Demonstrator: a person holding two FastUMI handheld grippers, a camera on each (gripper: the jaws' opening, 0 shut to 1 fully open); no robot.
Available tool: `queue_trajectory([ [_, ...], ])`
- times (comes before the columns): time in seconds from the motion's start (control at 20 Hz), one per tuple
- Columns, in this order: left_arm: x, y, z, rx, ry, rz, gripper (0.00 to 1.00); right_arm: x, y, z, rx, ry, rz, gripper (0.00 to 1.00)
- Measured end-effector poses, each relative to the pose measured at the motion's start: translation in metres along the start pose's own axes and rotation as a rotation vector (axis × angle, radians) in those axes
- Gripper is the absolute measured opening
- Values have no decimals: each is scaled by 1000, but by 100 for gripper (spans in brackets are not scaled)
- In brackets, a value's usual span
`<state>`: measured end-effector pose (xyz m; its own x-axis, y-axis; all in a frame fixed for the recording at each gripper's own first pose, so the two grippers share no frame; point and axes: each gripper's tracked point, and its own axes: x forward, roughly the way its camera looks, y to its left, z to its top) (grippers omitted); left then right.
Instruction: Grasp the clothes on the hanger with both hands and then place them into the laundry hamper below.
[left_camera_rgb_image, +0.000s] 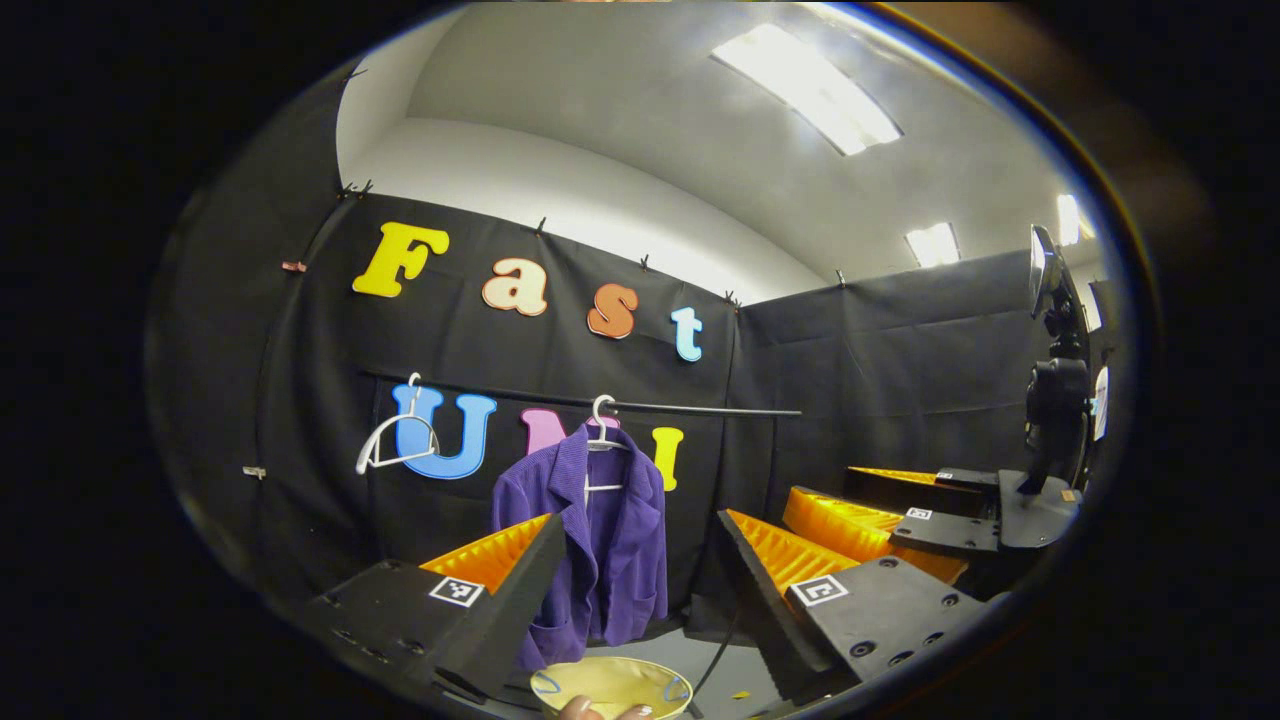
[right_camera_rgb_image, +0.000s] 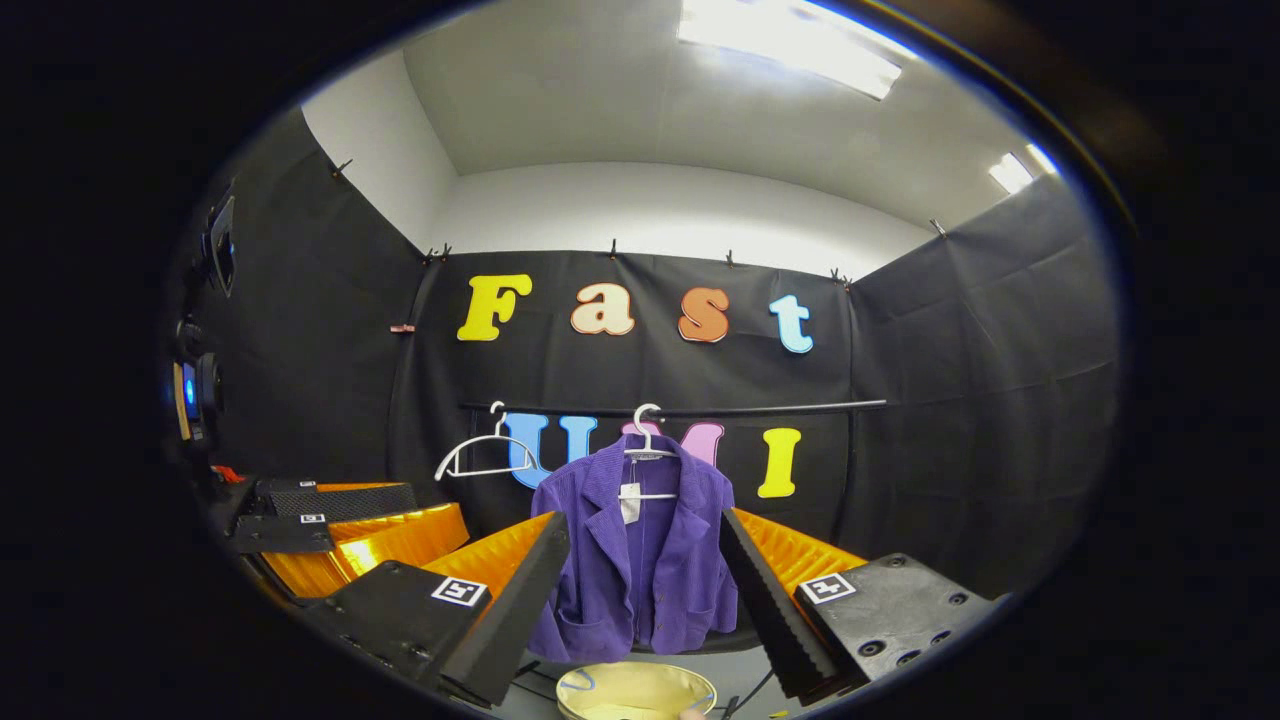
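We see a purple jacket hanging on a white hanger from a black rail, straight ahead of both tongs and well beyond their tips. In the left gripper view, the left gripper has its fingers spread wide apart with nothing between them; the jacket shows through the gap, nearer the left finger. Below the jacket, close under the tips, sits the pale yellow hamper, and a fingertip of the person shows at its near rim. To the right of this gripper, farther off, we see the other tool, the right gripper, held at about the same height.

In the right gripper view, that gripper's fingers also stand wide apart, empty, and the jacket hangs centred in the gap, apart from both fingers. A white tag dangles at its collar. The hamper lies just below the tips. A spare empty hanger hangs on the rail to the left of the jacket. The left gripper appears off to the left of these tongs
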<state>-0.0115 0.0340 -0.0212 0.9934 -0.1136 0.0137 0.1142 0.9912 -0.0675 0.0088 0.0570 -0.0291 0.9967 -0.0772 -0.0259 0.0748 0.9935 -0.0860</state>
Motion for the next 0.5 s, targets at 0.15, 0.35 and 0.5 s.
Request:
queue_trajectory([
  [0.15, 27, 14, -3, -17, -16, 27, 95, 30, -9, -14, 4, 11, 2, 97],
  [0.35, 80, 26, -18, 12, -10, 51, 95, 92, -26, -31, 16, -7, 29, 97],
  [0.5, 133, 47, -39, 8, 18, 151, 95, 149, -43, -54, 5, 23, 62, 97],
])
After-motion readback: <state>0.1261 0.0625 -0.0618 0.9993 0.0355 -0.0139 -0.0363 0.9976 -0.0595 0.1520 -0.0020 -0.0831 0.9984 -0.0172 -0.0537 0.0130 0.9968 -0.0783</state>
